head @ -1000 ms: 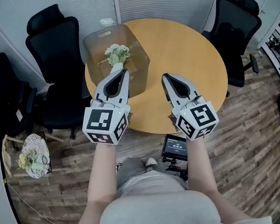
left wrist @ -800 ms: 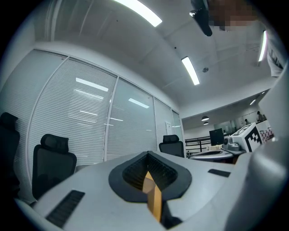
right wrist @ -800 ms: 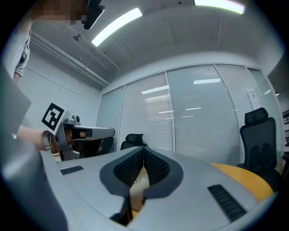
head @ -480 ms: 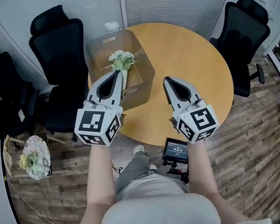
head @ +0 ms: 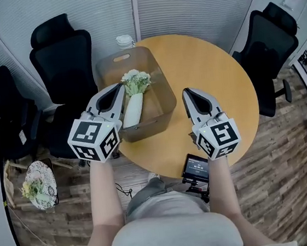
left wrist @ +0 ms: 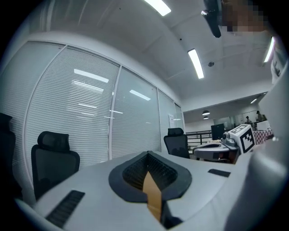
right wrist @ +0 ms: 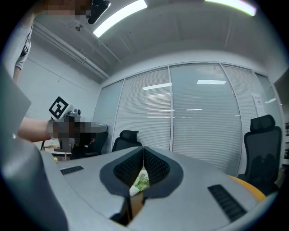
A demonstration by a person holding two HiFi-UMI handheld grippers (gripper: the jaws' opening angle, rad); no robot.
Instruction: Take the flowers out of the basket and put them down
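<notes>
The flowers [head: 136, 82] lie inside the basket [head: 146, 129], blooms toward its far end and the white-wrapped stems toward its near wall. The left gripper [head: 119, 87] hovers over the basket's left side, its jaws closed together with nothing between them and its tip just beside the blooms. The right gripper [head: 185, 92] hangs to the right of the basket above the worktop [head: 208, 69], jaws likewise pressed together and empty. A bottle [head: 125, 41] stands just behind the basket.

Black office chairs [head: 63, 53] flank a round wooden table [head: 214, 74] bearing perhaps a white bottle [head: 125, 41].
</notes>
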